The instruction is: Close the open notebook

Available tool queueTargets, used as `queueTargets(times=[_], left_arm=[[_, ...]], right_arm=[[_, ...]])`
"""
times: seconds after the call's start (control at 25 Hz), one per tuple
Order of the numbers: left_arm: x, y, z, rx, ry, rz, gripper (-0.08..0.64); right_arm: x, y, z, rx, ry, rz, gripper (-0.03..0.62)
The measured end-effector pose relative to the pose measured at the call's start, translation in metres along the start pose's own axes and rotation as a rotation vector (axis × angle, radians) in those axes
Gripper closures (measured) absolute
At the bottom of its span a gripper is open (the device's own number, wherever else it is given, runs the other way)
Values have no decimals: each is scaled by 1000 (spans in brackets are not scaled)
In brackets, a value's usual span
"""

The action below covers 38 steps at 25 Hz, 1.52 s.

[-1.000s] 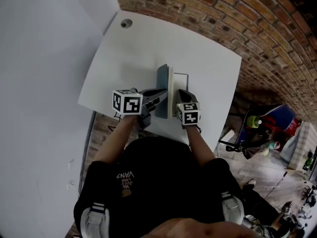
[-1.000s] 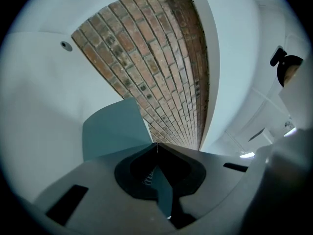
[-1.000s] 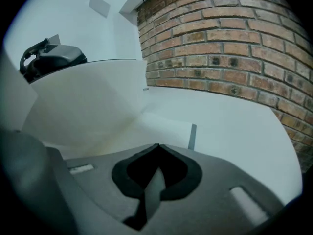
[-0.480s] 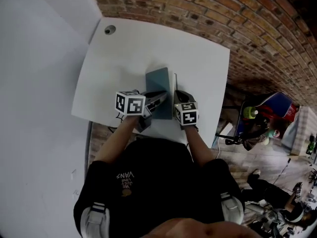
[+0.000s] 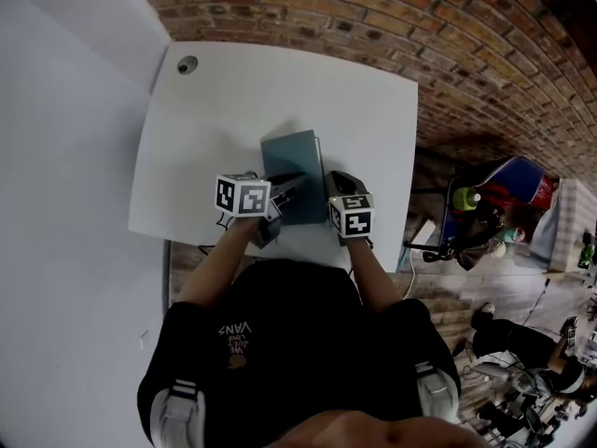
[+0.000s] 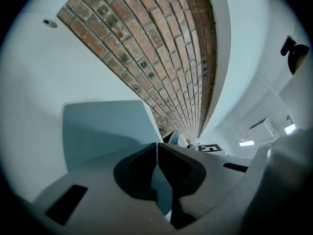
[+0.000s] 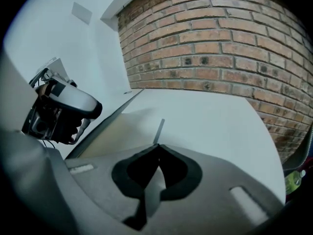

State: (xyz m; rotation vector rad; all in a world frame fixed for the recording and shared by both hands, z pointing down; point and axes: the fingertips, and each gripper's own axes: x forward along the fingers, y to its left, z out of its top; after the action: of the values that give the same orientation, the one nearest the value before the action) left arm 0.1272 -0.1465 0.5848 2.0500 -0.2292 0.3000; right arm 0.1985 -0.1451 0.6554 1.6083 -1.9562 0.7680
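Notebook (image 5: 317,147) cover (image 6: 105,126), upright a second ago, now leans far over above the left gripper (image 6: 157,146), whose jaws are closed on its near edge. Right gripper (image 7: 157,146) jaws pinch a thin notebook edge beside it, on the table (image 5: 233,91).

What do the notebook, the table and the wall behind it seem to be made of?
Notebook: blue-grey cover, probably thin card or plastic with a matt finish; it looks thin, flat and smooth.
Table: white top, likely laminate or painted board; smooth, with no grain showing.
Wall: red-brown brick with pale mortar joints, rough.
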Motion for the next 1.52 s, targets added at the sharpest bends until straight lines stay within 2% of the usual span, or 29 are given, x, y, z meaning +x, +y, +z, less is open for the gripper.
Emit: queueTargets(times=[0.48, 0.84, 1.24, 1.52], left_arm=[[2, 9, -8, 26, 33, 33, 551], [-2, 3, -13, 54, 35, 39, 551], [-29, -9, -9, 99, -23, 65, 551], [-63, -26, 2, 143, -110, 77, 551]], right_arm=[[-24, -12, 6, 40, -48, -53, 594], [-36, -8, 7, 46, -75, -55, 594], [-56, 14, 29, 19, -145, -37, 594], [-78, 38, 56, -15, -226, -18, 594]])
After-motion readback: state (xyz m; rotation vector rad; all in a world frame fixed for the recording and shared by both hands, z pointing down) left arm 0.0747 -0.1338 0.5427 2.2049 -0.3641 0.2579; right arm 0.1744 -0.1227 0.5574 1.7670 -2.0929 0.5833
